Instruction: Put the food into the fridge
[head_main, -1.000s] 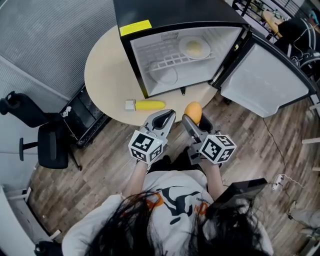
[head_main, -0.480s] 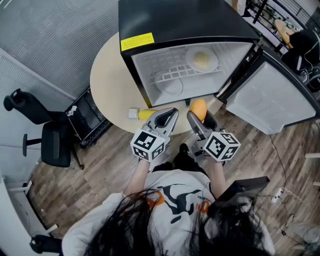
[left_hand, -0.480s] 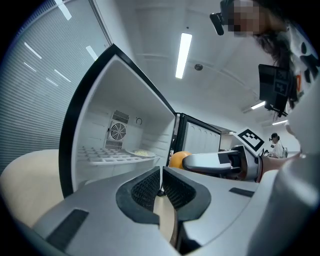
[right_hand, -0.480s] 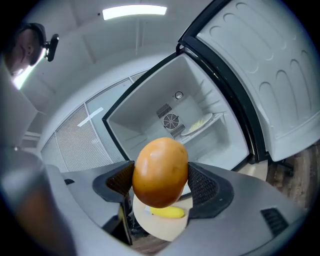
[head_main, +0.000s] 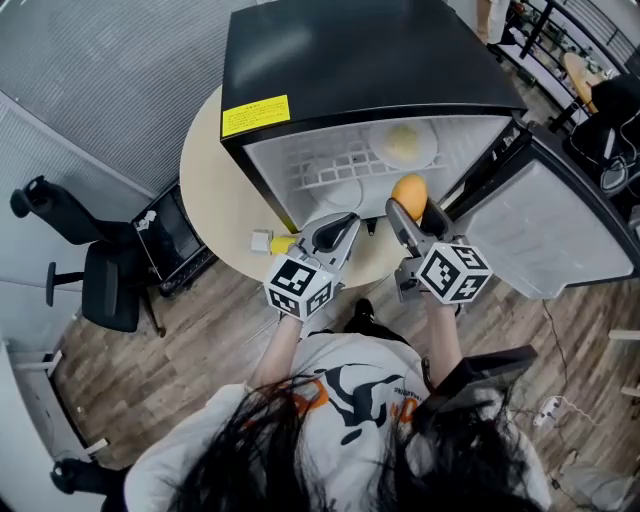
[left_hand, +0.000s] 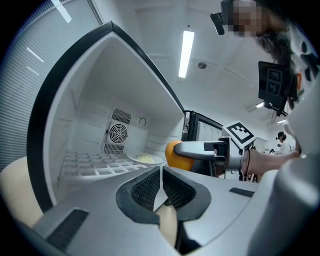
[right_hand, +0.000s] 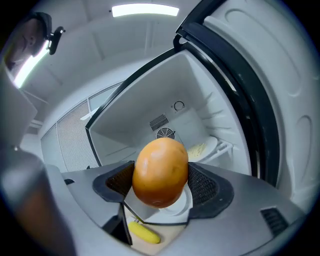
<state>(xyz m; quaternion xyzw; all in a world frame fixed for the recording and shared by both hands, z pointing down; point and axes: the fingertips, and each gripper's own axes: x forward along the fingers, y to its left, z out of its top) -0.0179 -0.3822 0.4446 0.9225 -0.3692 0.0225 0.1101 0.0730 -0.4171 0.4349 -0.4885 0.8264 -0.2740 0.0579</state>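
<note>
A black mini fridge (head_main: 360, 60) stands on a round table (head_main: 210, 180) with its door (head_main: 560, 235) swung open to the right. My right gripper (head_main: 410, 203) is shut on an orange fruit (head_main: 409, 189) at the fridge's opening; the same fruit (right_hand: 160, 171) sits between the pads in the right gripper view. My left gripper (head_main: 343, 226) is shut and empty, just left of it, near the table's front edge. A long yellow food item (head_main: 281, 243) lies on the table, partly hidden behind the left gripper.
On the fridge's wire shelf (head_main: 325, 165) sits a white plate with pale food (head_main: 403, 143). An empty white plate (right_hand: 180, 204) lies on the fridge floor. A black office chair (head_main: 95, 285) stands to the left, and a dark crate (head_main: 170, 235) is under the table.
Both grippers have moved forward toward the fridge. The orange fruit has gone from the table's front edge up to the fridge opening. The left gripper now covers part of the yellow item.
</note>
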